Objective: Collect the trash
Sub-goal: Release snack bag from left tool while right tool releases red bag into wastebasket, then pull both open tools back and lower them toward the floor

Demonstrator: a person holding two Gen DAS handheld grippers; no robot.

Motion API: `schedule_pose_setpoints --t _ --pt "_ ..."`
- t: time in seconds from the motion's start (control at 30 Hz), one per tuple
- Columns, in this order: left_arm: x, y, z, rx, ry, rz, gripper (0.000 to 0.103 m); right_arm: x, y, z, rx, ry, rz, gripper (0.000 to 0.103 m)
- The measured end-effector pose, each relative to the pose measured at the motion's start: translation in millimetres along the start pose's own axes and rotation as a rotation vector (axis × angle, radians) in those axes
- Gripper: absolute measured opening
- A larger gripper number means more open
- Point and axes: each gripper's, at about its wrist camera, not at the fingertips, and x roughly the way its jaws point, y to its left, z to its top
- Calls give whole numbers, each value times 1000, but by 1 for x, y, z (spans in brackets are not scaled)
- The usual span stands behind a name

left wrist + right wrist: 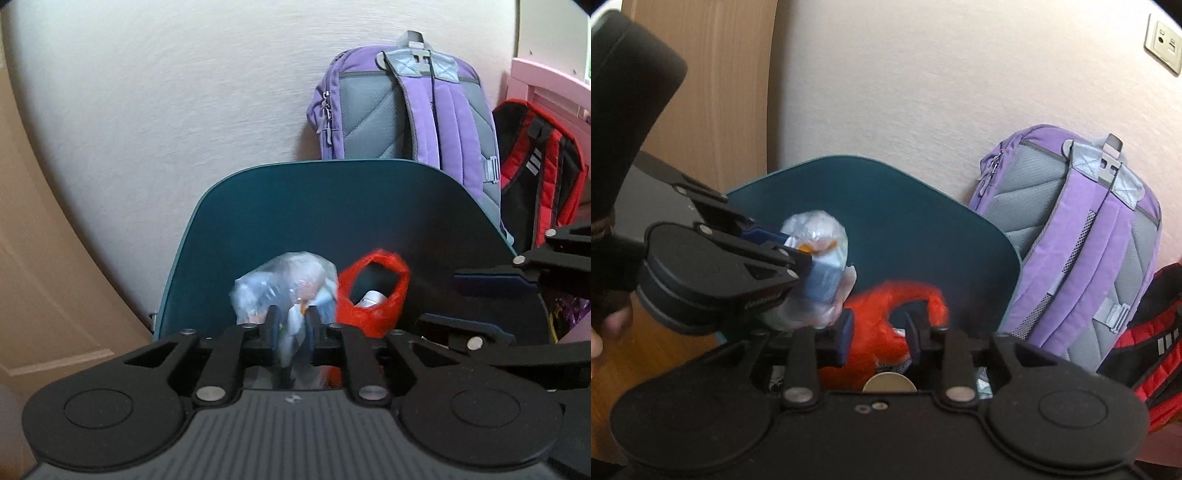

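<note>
Trash in two bags over our teal bin [229,236], clear bag [284,284] between our left gripper [291,325] jaws, red bag [879,332] between our right gripper [879,332] jaws, both slightly parted, grip unclear, wall socket [1163,42] upper right only in right view, bin floor hidden

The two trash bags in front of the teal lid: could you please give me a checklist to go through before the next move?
1. Clear bag sits between the left gripper fingers: ok.
2. Left pads free of the clear bag: cannot tell, plastic fills the gap.
3. Right gripper jaws stand apart around the red bag, with a gap at one pad: ok.
4. Teal lid stands upright behind both bags: ok.
5. Both bags are above the bin opening: cannot tell, the grippers hide it.
6. Purple backpack is out of the way, behind the lid: ok.
</note>
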Motion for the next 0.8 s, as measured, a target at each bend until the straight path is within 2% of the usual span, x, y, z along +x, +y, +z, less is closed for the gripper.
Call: schedule_pose_setpoints --t 0.03,0.07,0.13,0.17,0.37,0.5,0.8 --pt "-3 1 0 -7 -3 -3 31 -4 0 0 3 -5 -2 34" --pt "-7 1 1 -12 -9 -6 36 -8 0 0 9 -11 -2 35" --pt "-19 1 0 -20 -31 -4 62 -18 0 -1 20 -21 2 38" --pt "-25 1 -1 -19 -46 -2 64 -23 0 -1 22 -27 0 39" --pt "-66 -4 -7 -8 -79 -20 66 -63 2 -7 37 -60 0 46" --pt "-100 -8 -17 -1 -109 -19 73 -92 6 -17 51 -84 7 51" --pt "-166 -9 -56 -5 -137 -22 76 -155 28 -48 44 -103 9 56"
